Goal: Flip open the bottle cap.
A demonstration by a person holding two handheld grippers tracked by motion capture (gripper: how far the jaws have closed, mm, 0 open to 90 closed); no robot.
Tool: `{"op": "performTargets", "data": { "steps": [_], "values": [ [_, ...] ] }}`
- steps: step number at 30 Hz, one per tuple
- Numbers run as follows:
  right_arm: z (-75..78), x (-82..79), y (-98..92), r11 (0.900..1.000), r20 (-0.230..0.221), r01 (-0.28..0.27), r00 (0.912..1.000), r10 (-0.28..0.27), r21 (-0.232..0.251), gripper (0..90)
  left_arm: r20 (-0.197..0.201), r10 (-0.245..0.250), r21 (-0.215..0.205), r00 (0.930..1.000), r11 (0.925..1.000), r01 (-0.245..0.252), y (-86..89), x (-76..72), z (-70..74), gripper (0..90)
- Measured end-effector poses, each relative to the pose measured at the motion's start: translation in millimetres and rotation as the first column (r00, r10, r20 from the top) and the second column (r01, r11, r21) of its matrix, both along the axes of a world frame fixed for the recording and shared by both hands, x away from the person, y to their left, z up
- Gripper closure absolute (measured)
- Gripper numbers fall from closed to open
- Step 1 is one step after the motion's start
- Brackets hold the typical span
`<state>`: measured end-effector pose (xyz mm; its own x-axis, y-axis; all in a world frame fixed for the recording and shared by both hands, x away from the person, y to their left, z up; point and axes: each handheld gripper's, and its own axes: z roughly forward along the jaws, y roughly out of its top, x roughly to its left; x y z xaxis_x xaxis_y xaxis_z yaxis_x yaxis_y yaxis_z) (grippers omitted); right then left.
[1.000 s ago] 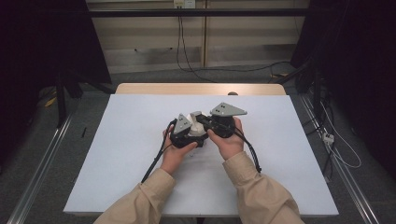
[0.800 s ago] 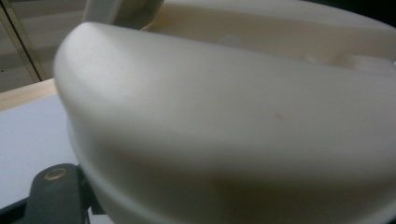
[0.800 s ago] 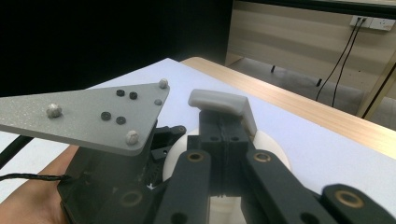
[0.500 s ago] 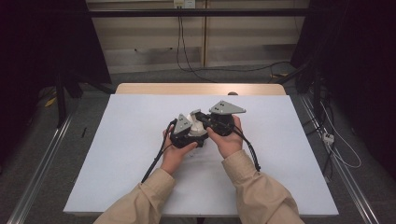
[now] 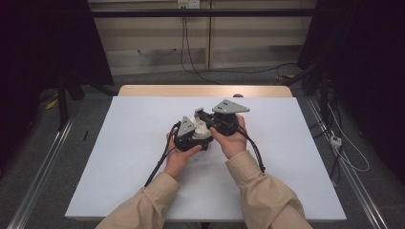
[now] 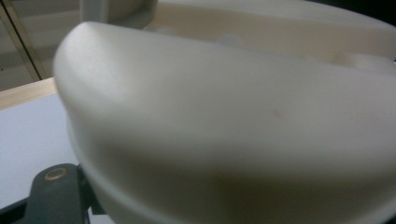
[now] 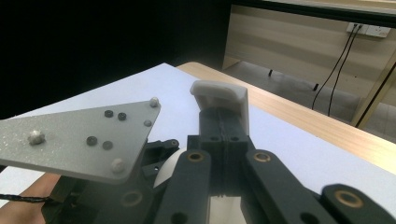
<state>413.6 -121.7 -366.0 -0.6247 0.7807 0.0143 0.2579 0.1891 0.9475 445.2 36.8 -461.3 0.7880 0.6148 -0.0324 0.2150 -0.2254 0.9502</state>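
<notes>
Both hands hold their grippers close together at the middle of the white table top [image 5: 119, 157]. A smooth cream object [image 5: 199, 126] sits between them. It lies right against the camera in the left gripper view [image 6: 224, 121], hiding most of that gripper, and one black finger [image 6: 56, 193] shows under its lower left edge. My left gripper [image 5: 195, 133] appears shut on this cream object. My right gripper [image 7: 223, 116] has its jaws pressed together, with a small white cap-like piece [image 7: 219, 98] over their tips. The left gripper's grey plate [image 7: 84, 135] lies just beside it.
A wooden table edge [image 5: 205, 90] runs along the far side of the white top. Black cables [image 5: 160, 162] trail from the grippers toward the person. Cables lie on the floor at the right [image 5: 344, 148], and metal rails [image 5: 38, 176] flank the table.
</notes>
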Motion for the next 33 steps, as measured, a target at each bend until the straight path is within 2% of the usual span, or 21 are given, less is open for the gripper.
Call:
{"op": "performTargets", "data": {
  "steps": [14, 17, 20, 33],
  "values": [
    [-1.7, 8.2, 2.8, 1.000, -0.012, 0.001, 0.9999, -0.001, -0.023, 90.0, 0.007, 0.000, 0.005, 1.0000, 1.0000, 0.000, -0.2, 0.2, 0.2, 18.4],
    [-3.1, 10.2, 3.9, 1.000, -0.015, 0.000, 0.9999, -0.001, -0.029, 90.0, 0.020, -0.003, 0.025, 0.9998, 0.9997, 0.002, 0.4, 0.4, 0.7, 18.4],
    [-3.1, 11.6, 5.5, 0.999, -0.016, -0.002, 0.9999, 0.001, -0.033, 90.0, 0.005, 0.000, 0.004, 1.0000, 1.0000, 0.000, -0.1, 0.2, 0.2, 18.4],
    [-3.9, 17.0, 9.1, 0.999, -0.013, 0.007, 0.9999, -0.008, -0.041, 90.0, 0.003, 0.000, 0.007, 1.0000, 1.0000, 0.000, 0.3, 0.8, 0.3, 18.4]
  ]
}}
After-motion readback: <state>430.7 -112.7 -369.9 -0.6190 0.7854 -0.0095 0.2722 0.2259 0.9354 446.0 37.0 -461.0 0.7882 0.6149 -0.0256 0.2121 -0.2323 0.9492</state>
